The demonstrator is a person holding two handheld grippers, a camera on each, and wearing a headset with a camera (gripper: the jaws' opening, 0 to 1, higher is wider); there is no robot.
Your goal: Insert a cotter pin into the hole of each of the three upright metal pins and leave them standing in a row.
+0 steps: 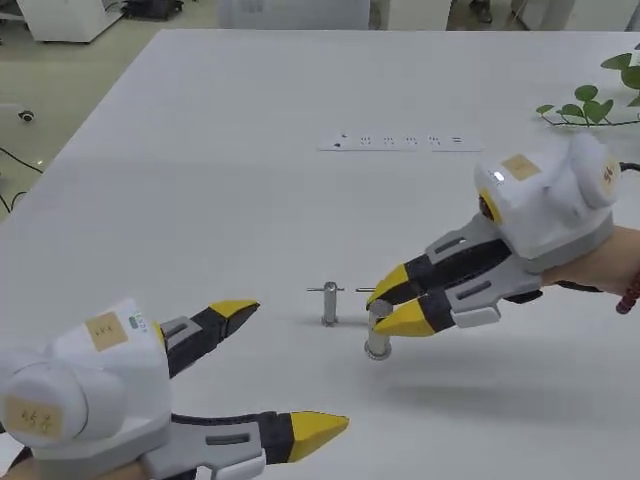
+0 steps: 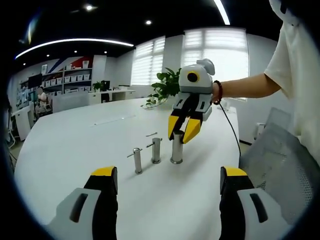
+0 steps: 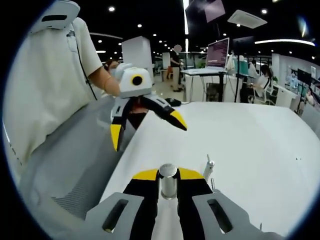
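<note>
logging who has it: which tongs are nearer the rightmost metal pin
Right. The right tongs grip the metal pin, a jaw on each side. The left tongs are open, apart from it, to its left in the head view.

A white table (image 1: pixel 200 150) spreads across the head view, a leafy plant (image 1: pixel 583 97) at two o'clock. In the left gripper view, windows (image 2: pixel 215 50) with blinds at one o'clock, a ceiling light (image 2: pixel 75 40) at ten.
</note>
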